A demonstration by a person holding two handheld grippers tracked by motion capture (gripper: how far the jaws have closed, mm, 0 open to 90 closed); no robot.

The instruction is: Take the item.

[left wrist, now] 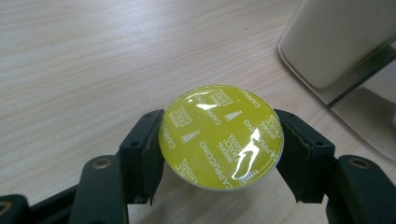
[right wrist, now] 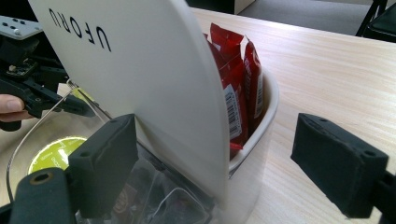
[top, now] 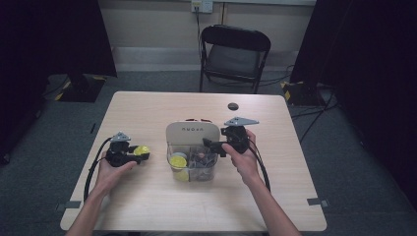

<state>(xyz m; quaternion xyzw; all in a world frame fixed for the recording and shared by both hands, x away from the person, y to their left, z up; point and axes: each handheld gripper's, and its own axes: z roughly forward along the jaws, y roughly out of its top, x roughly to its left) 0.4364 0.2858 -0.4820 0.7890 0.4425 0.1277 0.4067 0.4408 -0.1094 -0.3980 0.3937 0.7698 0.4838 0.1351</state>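
Pale wood table (top: 147,206), folding chair (top: 235,54) beyond it. A yellow capsule (left wrist: 221,136) is clamped foil-up in the left gripper (top: 129,153), held just left of the clear organizer (top: 193,162). A like capsule (top: 178,161) already lies in its near-left compartment, so the drop point is judged rightward. The right gripper (right wrist: 224,163) is spread wide around the organizer's white back panel (right wrist: 140,70), touching nothing clearly.

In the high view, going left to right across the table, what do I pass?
Left hand-held gripper → yellow capsule in its jaws → clear organizer box with a yellow capsule inside → right hand-held gripper at the box's right side.
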